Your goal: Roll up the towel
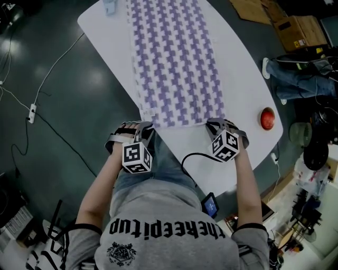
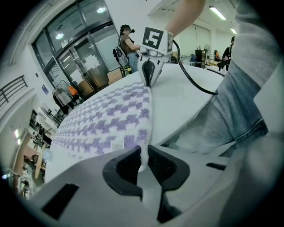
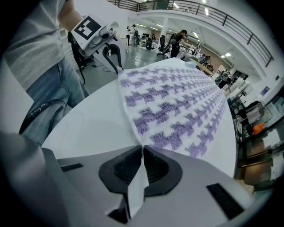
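- Looking steeply down in the head view, a long white towel [image 1: 171, 58] with a purple check lies flat along a white oval table [image 1: 240, 74]. It runs from the near edge towards the far end.
- The left gripper [image 1: 145, 128] sits at the towel's near left corner and the right gripper [image 1: 215, 125] at its near right corner.
- A red round thing [image 1: 268, 118] rests near the table's right edge, well apart from the towel. Around the table is a dark floor [image 1: 63, 153] with thin cables [image 1: 53, 74], and cardboard boxes [image 1: 298, 30] stand at the upper right.
- The left gripper view shows its jaws pressed together on a thin white fold of the towel's hem. The check spreads away across the tabletop to the right gripper at the far corner. Behind are tall glass doors [image 2: 84, 57], bright ceiling lights and a standing person [image 2: 126, 42].
- The right gripper view shows its jaws pinching the towel's corner, with a sliver of white cloth between the dark pads. The left gripper grips the opposite corner. Beyond the table is a wide hall with an upper railing [image 3: 213, 13].
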Available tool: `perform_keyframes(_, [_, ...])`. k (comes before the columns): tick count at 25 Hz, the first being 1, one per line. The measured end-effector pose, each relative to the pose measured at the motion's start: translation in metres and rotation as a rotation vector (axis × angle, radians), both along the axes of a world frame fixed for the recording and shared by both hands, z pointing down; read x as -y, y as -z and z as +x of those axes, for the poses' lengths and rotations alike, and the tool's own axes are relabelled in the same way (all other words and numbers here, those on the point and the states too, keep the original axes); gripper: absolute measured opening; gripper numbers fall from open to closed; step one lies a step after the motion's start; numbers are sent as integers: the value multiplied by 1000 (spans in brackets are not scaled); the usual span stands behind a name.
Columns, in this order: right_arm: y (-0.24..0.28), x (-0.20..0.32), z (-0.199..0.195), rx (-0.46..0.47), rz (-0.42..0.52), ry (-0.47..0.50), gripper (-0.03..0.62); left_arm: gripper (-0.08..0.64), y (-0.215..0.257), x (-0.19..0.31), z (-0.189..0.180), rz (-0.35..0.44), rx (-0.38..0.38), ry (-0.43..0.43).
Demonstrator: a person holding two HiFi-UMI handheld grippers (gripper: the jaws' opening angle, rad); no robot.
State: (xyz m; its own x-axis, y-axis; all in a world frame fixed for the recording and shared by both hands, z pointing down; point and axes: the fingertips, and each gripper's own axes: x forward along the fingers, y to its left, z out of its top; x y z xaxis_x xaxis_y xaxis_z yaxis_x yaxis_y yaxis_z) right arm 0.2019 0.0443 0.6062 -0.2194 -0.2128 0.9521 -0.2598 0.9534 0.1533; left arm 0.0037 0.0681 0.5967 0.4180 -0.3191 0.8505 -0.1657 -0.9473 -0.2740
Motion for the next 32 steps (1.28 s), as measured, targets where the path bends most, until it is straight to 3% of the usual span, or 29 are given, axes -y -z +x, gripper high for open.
perform_keyframes(10, [11, -38, -16, 35, -40, 16, 17, 44, 1, -38, -17, -98, -4, -52])
perform_keyframes(14, [21, -50, -14, 44, 0, 7, 17, 44, 7, -51, -15, -101, -28, -39])
perform_keyframes(22, [49, 13, -26, 46, 148, -4, 17, 46, 27, -8, -26, -120, -108, 83])
perform_keyframes(28, [36, 56, -35, -10, 225, 45, 17, 49, 15, 26, -34, -79, -48, 140])
perform_keyframes(32, [36, 79, -39, -21, 301, 29, 17, 60, 16, 43, -38, -26, -3, 161])
